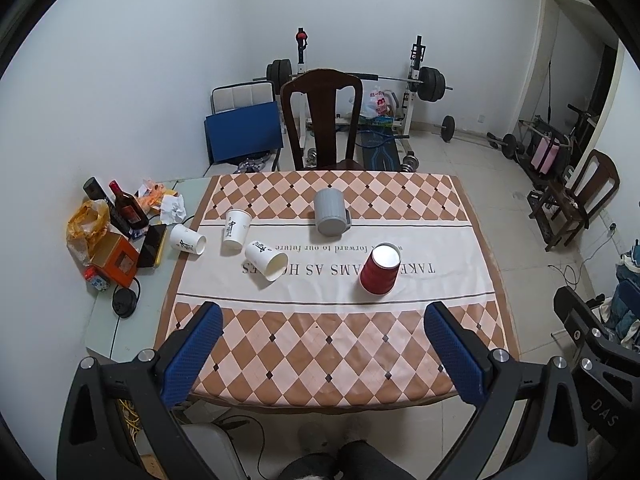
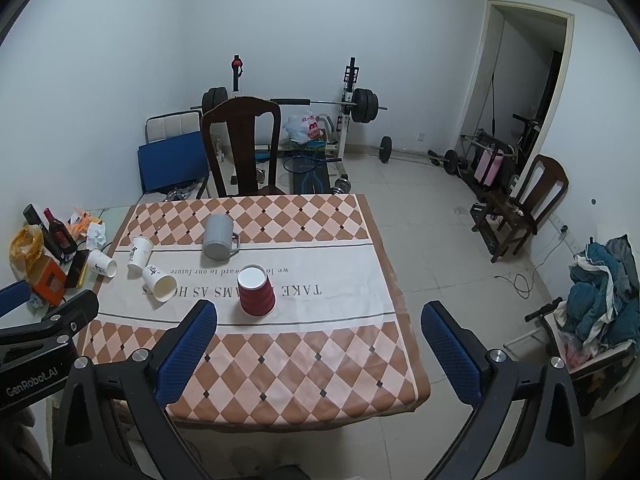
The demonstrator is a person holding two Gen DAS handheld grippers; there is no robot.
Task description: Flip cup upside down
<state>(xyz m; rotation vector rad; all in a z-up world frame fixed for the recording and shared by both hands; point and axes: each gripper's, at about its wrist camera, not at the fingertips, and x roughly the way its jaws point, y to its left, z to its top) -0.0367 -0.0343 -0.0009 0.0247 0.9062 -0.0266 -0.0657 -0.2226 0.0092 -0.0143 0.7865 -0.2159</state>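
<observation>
Both tongs released, left tongs and right tongs over the desk; light red cup at 12 o'clock may skid if nudged.

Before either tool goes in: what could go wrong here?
1. Two white paper cups lie on their sides; they may roll away when nudged.
2. The upright white cup stands close between them, so wide-open tool fingers could knock a neighbour.
3. The red cup and grey mug already look inverted; regrasping them wastes a move.
</observation>
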